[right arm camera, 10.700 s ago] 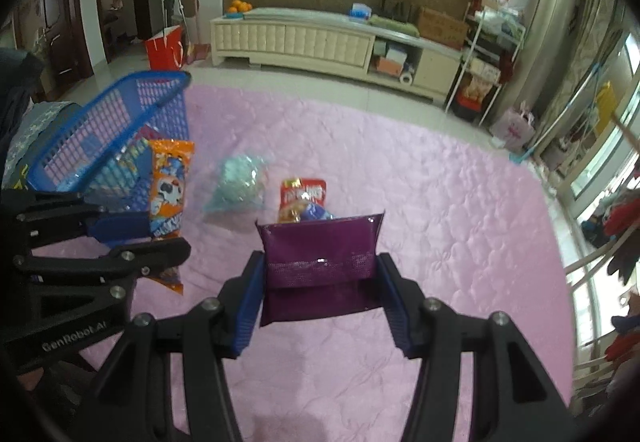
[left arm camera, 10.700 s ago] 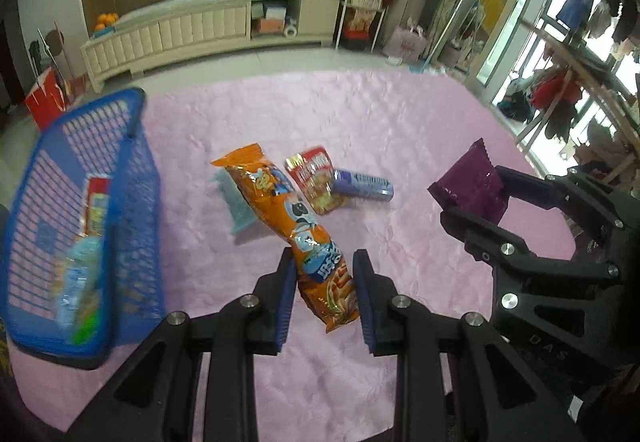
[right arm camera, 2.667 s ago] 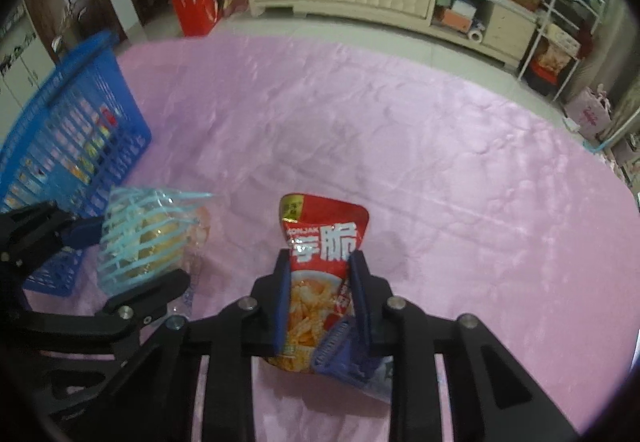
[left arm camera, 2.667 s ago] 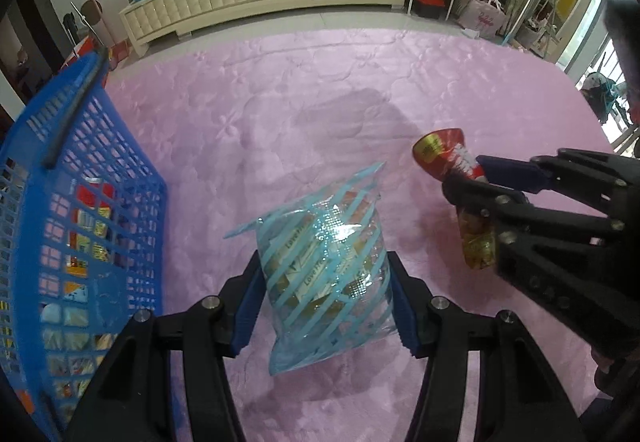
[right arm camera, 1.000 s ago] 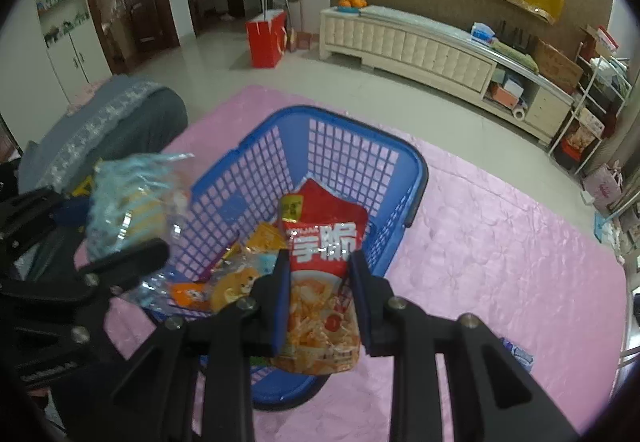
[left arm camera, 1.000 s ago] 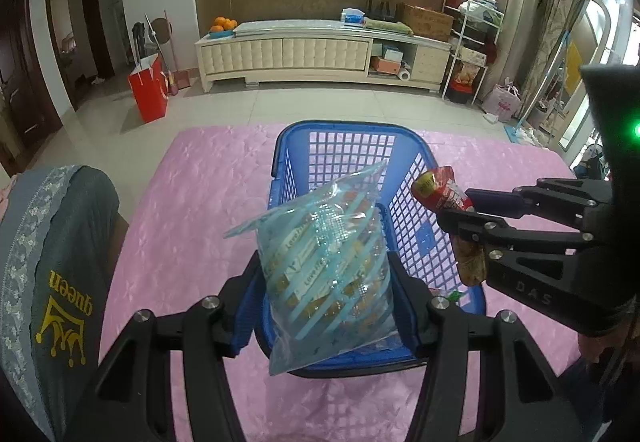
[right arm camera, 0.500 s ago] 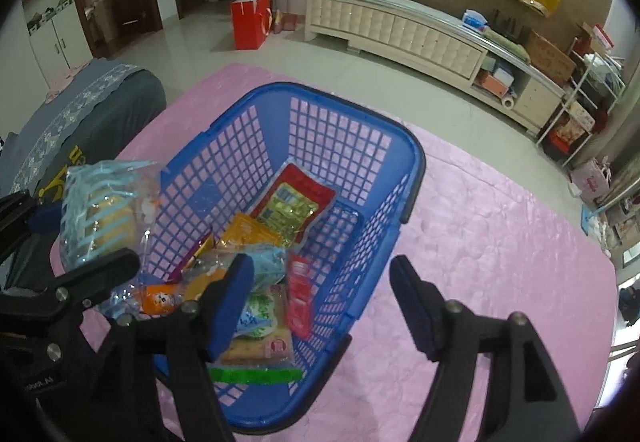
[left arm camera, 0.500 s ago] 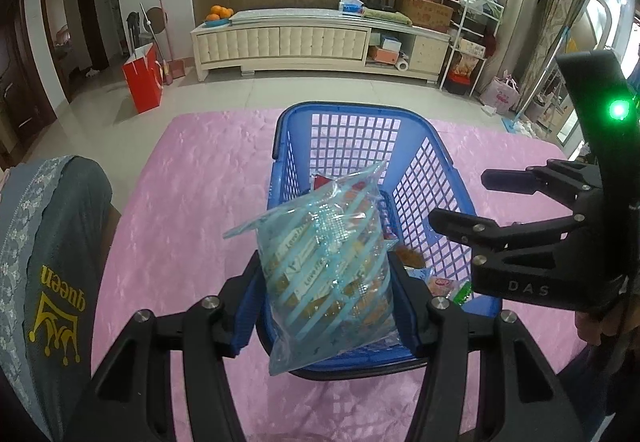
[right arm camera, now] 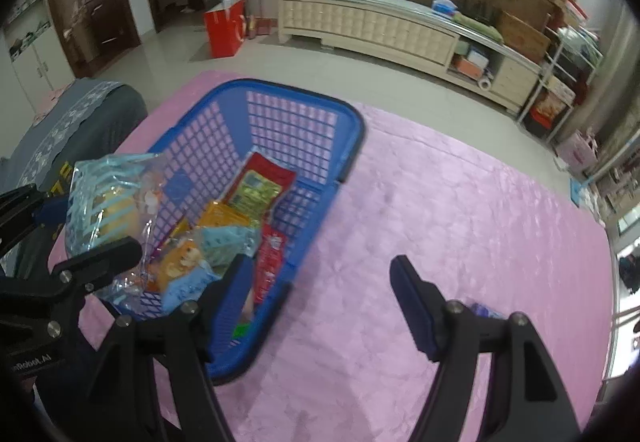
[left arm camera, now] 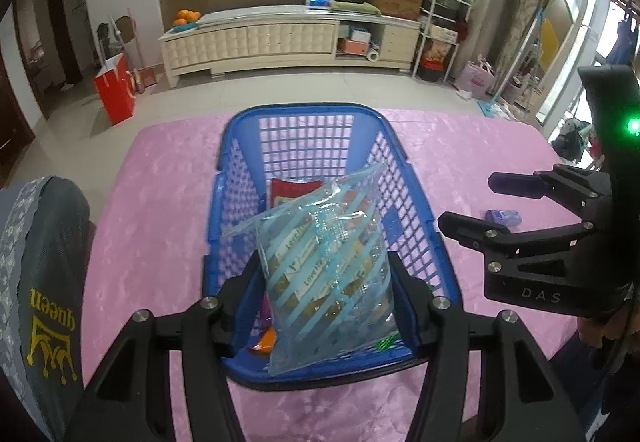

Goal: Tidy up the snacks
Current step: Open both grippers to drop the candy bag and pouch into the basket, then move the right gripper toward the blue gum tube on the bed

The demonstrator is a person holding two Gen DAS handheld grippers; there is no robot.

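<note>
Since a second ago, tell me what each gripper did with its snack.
The right gripper let go of the red snack packet, which now lies in the blue basket, and its jaws stand wide and empty beside the basket. The left gripper is unchanged: it still clamps the blue-striped clear bag above the basket. The small purple pack still lies on the pink cloth.

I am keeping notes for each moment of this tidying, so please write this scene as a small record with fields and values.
surface: pink quilted cloth
container: blue plastic mesh basket, with several snack packs inside
left gripper: shut on the clear bag with light-blue stripes, held above the basket
right gripper: open, nothing between its jaws
newest pack on top: red snack pouch, lying in the basket
still outside the basket: small blue-purple packet on the cloth
</note>
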